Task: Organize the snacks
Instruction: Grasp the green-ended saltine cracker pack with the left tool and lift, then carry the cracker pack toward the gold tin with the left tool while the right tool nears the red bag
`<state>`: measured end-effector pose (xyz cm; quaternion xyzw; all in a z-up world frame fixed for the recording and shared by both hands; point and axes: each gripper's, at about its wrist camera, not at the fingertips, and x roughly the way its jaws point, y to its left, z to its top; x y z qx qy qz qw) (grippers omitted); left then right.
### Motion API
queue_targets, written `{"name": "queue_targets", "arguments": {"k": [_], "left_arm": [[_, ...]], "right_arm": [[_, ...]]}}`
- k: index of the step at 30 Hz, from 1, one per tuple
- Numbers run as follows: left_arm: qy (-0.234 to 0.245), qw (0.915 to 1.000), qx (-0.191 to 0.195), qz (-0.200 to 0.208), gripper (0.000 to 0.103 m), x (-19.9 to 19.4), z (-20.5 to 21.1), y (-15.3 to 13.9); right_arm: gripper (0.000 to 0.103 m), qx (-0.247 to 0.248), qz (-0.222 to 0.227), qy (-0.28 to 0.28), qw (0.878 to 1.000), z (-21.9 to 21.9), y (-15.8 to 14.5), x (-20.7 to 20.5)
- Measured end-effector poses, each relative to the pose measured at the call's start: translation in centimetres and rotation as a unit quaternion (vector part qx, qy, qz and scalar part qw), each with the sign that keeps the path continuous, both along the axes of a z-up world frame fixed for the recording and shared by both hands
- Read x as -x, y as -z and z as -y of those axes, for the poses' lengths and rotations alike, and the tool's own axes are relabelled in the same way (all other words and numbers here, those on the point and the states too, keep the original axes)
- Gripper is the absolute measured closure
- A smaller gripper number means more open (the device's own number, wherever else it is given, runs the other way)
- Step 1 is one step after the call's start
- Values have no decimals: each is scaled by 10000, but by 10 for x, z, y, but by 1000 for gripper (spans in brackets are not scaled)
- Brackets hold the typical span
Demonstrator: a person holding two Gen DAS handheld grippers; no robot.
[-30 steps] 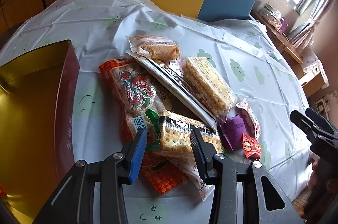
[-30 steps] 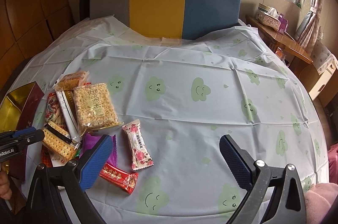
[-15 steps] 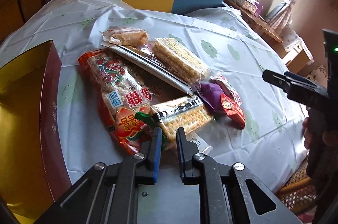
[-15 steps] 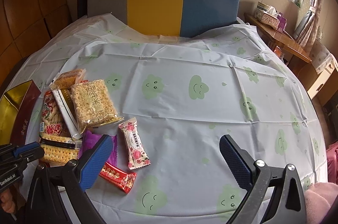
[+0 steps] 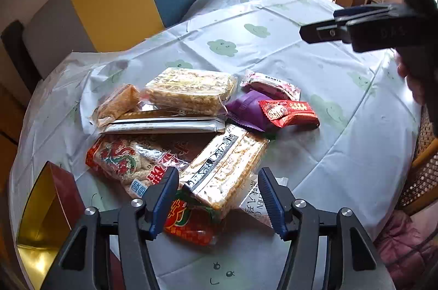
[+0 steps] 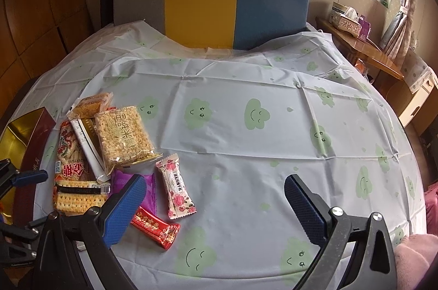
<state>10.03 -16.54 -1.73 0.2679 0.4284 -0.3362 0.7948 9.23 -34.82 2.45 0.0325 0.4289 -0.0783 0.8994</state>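
**While left fingers open over the cracker pack: pick not yet made**

Left gripper [image 5: 216, 203] sits low over the near end of the snack pile, fingers [image 5: 161, 201] opening and straddling the cracker pack [image 5: 227, 172]. Pads aren't pressing on it, so no grasp. Right gripper [image 6: 216, 203] hangs with fingers wide apart over bare worktop [image 6: 246, 147], nothing between them.

Snacks are all loose in one heap at roughly 9 o'clock of the worktop in the right view: cracker pack nearest, red dragon bag [image 5: 126, 158] partly under it, rice cake [image 5: 191, 89] farther back, purple pack [image 5: 246, 109], red candy [image 5: 287, 112] and rose bar [image 6: 176, 186] at the heap's 3 o'clock side. Gold-lined box [image 5: 46, 208] stands open at the heap's 9 o'clock, nothing visible inside.

Step, my read: first pick, cracker pack into the box. Next move needs the fingers to close across the pack's width and lift it off the dragon bag; slick wrapper could slip.

Versus a second ago: left view has rolled clockwise and shifted sideways; fingers pinched nearly together in between, now spread again. Right gripper unchanged.
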Motion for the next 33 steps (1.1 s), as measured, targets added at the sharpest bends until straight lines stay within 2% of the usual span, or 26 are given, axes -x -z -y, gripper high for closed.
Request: {"name": "queue_targets", "arguments": {"k": [4,8,10,15,19,24,25,27,31,33], "left_arm": [[115,9996,-248,18,39,-10,15,16],[94,9997,-156,-146,40,-16,21,24],[48,9998,-10,-195,47,-15,20,22],[-210,9988,381,-209,53,-1,7,13],[-552,9963,636,-144,54,11,-10,5],[-1100,9890,990,-7,54,35,-42,-13],[-1157,9882,1007,3,54,41,-48,-13],[-1212,9872,1034,31,54,54,-58,-13],[-1239,9879,921,133,54,81,-73,-4],[-1292,9881,832,58,54,89,-78,6]], "right_arm": [[1,-54,10,29,10000,2,0,-1],[1,-60,-21,13,10000,1,1,-2],[1,-53,-34,16,10000,1,1,-3],[1,-30,-56,43,10000,2,3,-3],[1,-11,-55,50,10000,2,3,-3],[1,45,-151,46,9999,1,7,-4],[2,38,-168,13,9999,0,8,-5],[13,-46,-223,-142,9996,-3,10,-6],[24,-305,-346,-737,9962,-22,15,-6],[37,-475,-300,-1213,9910,-38,14,-3]]}}
